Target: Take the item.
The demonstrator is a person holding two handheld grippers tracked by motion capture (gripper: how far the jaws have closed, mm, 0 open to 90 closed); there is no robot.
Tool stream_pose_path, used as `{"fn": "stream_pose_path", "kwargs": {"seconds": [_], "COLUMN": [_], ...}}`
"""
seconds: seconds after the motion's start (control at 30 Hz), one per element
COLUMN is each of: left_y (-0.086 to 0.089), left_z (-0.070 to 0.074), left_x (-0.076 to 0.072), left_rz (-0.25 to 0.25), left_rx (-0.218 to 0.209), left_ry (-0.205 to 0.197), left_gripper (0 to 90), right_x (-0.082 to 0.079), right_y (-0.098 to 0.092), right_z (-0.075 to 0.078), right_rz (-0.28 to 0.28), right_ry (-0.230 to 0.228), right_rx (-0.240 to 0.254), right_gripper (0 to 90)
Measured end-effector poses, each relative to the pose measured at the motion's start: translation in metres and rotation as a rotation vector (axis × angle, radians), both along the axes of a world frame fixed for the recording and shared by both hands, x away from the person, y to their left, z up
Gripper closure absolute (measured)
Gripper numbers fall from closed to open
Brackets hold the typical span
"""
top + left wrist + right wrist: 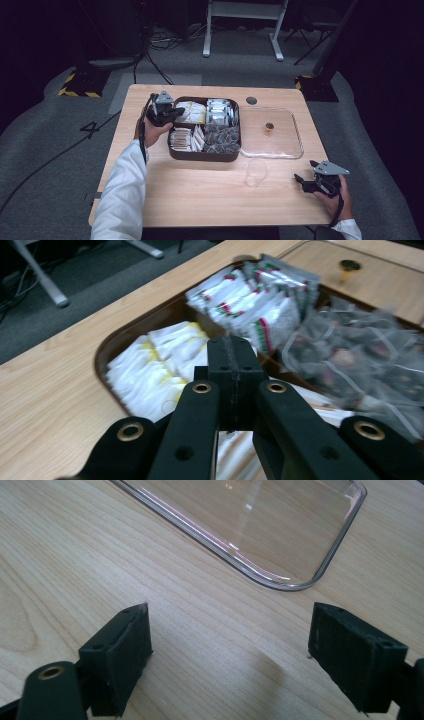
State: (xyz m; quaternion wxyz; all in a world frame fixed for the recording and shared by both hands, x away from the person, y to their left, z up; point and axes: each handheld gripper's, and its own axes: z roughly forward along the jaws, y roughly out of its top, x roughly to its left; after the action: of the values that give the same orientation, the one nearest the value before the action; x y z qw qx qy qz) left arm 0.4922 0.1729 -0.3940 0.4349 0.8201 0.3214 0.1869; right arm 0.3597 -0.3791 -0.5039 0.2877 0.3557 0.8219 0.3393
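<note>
A dark brown tray sits mid-table with divided compartments. It holds white-and-yellow packets, white packets with green and red print, clear tea bags and striped sachets. My left gripper hovers over the tray's far left compartment; in the left gripper view its jaws stand pressed together, and I see nothing between them. My right gripper rests low near the table's front right. Its jaws stand wide apart over bare wood, just short of the clear lid's rounded corner.
The clear lid lies flat to the right of the tray, with a small brown knob at its centre. A clear glass cup stands in front of it. A round cable hole is at the table's far edge.
</note>
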Motion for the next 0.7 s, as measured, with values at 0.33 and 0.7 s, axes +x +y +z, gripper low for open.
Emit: {"fn": "stream_pose_path", "kwargs": {"seconds": [0.33, 0.7], "left_y": [-0.009, -0.032], "left_z": [0.02, 0.032], "left_x": [-0.03, -0.052], "left_rz": [-0.072, -0.154], "left_rx": [-0.052, -0.07], "left_ry": [-0.037, -0.06], "left_gripper": [89.8, 89.8], "right_x": [0.0, 0.001], "right_y": [0.0, 0.0], "right_z": [0.0, 0.0], "right_rz": [-0.002, -0.002], "right_ry": [0.005, 0.007], "right_rx": [0.007, 0.007], "right_gripper": [17.6, 17.6]}}
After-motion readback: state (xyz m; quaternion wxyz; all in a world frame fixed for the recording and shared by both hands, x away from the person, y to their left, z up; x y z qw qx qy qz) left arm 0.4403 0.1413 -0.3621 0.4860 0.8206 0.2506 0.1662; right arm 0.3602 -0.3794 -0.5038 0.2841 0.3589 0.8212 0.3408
